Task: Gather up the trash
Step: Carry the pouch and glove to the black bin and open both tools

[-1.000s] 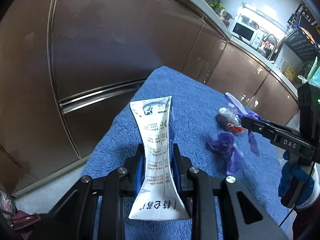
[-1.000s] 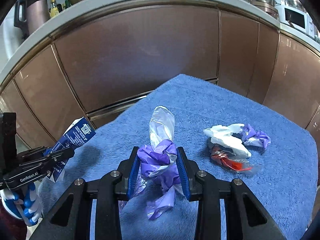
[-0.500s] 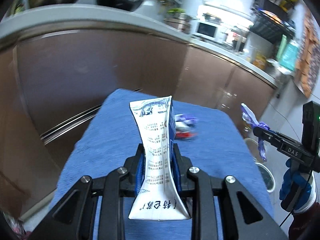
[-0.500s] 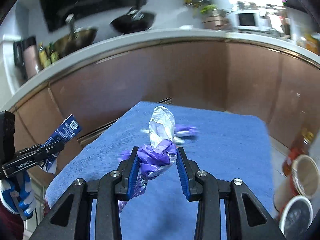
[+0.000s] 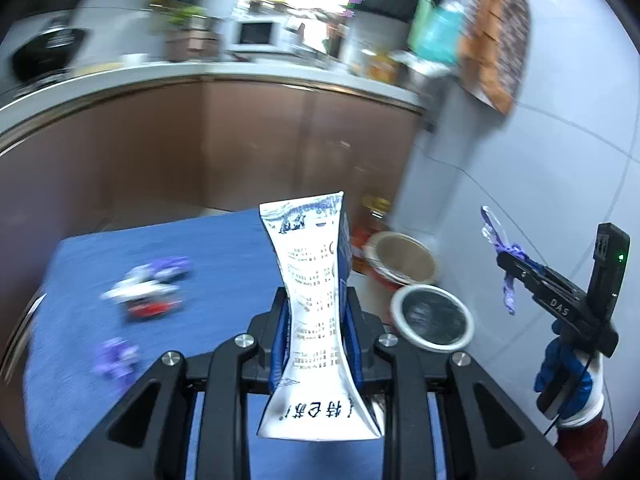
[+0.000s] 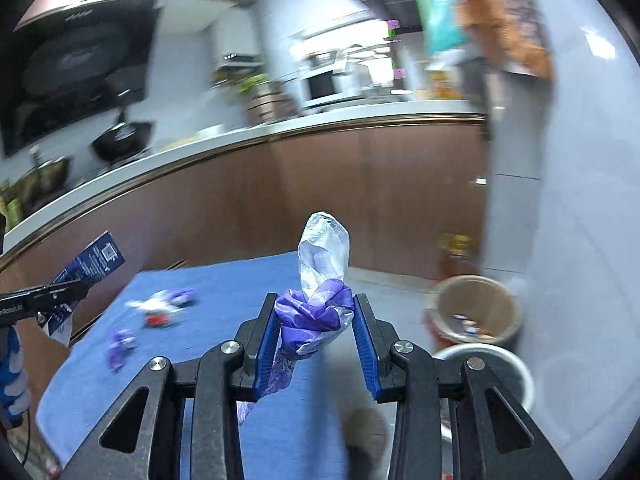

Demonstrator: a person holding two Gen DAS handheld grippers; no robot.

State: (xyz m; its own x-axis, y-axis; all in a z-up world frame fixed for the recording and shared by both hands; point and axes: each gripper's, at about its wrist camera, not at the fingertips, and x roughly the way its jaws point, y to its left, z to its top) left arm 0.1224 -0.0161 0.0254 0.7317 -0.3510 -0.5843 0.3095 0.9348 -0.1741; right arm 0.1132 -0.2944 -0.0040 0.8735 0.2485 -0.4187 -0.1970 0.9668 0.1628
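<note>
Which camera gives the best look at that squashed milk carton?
The left wrist view: the carton fills the centre, pinched between the left gripper, print facing the camera. The right wrist view catches only its blue side at the left edge.

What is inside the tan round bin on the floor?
The tan round bin holds a few small scraps of litter at the bottom; its near wall hides the rest, and blur prevents identification.

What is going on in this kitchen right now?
A person is clearing trash off a blue towel. The left gripper pinches a flattened white carton; the right gripper holds a purple-and-clear plastic wad. Two round bins stand on the floor to the right. More scraps lie on the towel.
</note>
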